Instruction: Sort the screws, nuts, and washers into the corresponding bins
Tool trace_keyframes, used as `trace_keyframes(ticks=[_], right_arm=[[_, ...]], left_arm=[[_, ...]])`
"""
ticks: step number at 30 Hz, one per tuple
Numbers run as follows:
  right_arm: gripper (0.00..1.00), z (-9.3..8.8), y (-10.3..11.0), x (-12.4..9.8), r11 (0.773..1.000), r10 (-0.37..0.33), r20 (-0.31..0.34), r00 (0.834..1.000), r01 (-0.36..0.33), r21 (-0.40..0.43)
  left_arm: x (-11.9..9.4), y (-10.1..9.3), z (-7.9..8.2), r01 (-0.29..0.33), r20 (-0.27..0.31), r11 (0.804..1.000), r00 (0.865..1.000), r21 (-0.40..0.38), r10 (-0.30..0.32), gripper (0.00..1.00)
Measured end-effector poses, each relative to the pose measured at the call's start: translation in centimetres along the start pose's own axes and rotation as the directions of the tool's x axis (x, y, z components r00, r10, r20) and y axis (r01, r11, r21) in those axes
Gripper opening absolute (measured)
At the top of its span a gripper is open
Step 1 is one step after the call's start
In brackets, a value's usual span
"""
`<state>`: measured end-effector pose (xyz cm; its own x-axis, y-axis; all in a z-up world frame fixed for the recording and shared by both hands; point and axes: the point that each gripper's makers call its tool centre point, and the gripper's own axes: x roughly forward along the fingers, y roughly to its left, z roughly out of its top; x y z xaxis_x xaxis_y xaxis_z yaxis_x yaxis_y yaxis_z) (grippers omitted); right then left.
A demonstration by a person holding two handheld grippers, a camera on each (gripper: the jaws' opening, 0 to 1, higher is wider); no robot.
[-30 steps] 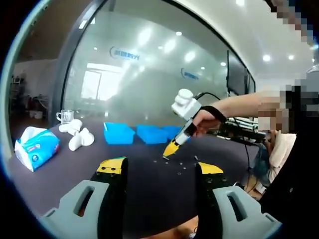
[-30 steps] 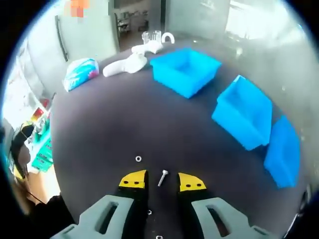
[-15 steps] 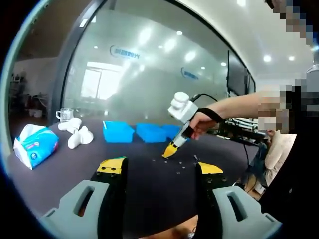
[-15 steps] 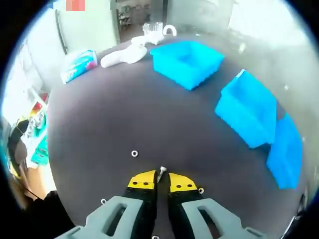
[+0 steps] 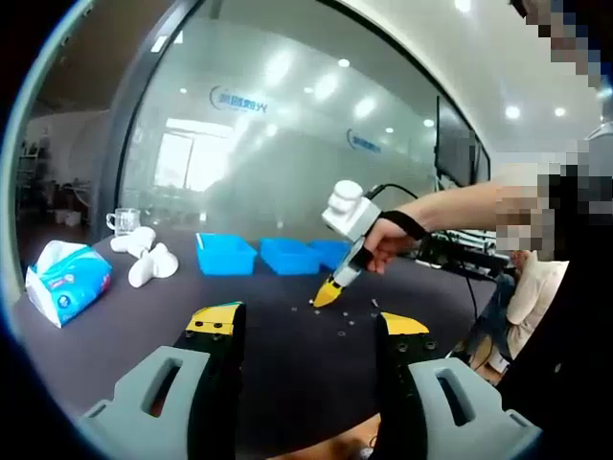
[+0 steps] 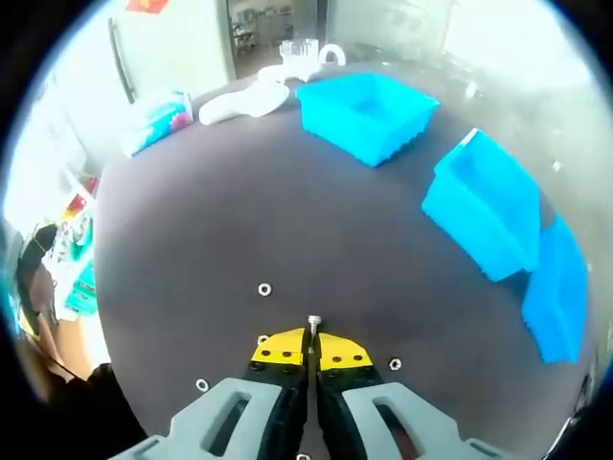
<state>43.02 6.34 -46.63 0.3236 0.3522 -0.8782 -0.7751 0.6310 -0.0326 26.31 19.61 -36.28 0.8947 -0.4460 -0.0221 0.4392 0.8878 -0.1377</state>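
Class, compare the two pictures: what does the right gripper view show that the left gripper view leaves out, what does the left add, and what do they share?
Right gripper view: the right gripper's fingers shut on a screw whose head pokes out at the tips, with a washer lying loose just beyond.

Left gripper view: the left gripper open and empty, and the hand holding the right gripper from outside.

Both: the dark table, three blue bins, the tissue pack.
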Motion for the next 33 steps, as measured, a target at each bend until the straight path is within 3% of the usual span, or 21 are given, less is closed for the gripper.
trace_keyframes(ticks=[5,10,16,19,21,24,28,29,30,32,33], right_arm=[[0.0,-0.5,0.5,-1.0,0.999,0.035,0.039,0.999,-0.035,0.013],[0.0,-0.9,0.9,-3.0,0.997,0.065,0.134,0.989,-0.069,0.026],[0.0,-1.4,-0.4,-6.8,0.997,0.035,0.3,0.953,-0.055,0.061],[0.0,-1.7,-1.6,-8.8,0.995,-0.005,0.385,0.923,-0.035,0.098],[0.0,-2.0,-2.7,-10.3,0.991,-0.04,0.452,0.891,-0.024,0.134],[0.0,-2.7,-3.5,-12.6,0.986,-0.088,0.546,0.833,-0.006,0.169],[0.0,-4.1,-4.0,-15.5,0.975,-0.148,0.659,0.738,-0.003,0.223],[0.0,-4.6,-3.7,-16.1,0.977,-0.141,0.679,0.72,-0.008,0.211],[0.0,-5.4,-3.7,-16.3,0.975,-0.149,0.672,0.725,-0.005,0.221],[0.0,-6.1,-4.0,-17.6,0.966,-0.19,0.712,0.676,-0.002,0.259],[0.0,-6.4,-4.0,-17.9,0.964,-0.199,0.719,0.666,-0.001,0.267]], left_arm=[[0.1,0.0,0.1,0.0,-0.001,1.0,1.0,0.002,0.0,0.52],[0.3,0.0,0.3,-0.002,0.001,1.0,1.0,0.004,0.002,0.52],[0.6,-0.1,0.4,0.001,0.001,1.0,1.0,0.006,-0.001,0.52],[0.8,-0.1,0.5,-0.001,0.0,1.0,1.0,0.008,0.001,0.52],[0.9,0.0,0.4,-0.004,-0.002,1.0,1.0,0.007,0.004,0.52],[1.1,0.0,0.5,-0.006,-0.005,1.0,1.0,0.01,0.006,0.52],[1.5,0.0,0.6,-0.006,-0.005,1.0,1.0,0.013,0.006,0.52],[1.5,-0.1,0.7,-0.007,-0.006,1.0,1.0,0.014,0.007,0.52],[1.7,-0.1,0.7,-0.007,-0.005,1.0,1.0,0.015,0.007,0.52],[1.9,-0.2,0.9,-0.007,-0.003,1.0,1.0,0.016,0.007,0.52],[1.9,-0.2,0.9,-0.006,-0.001,1.0,1.0,0.014,0.006,0.52]])
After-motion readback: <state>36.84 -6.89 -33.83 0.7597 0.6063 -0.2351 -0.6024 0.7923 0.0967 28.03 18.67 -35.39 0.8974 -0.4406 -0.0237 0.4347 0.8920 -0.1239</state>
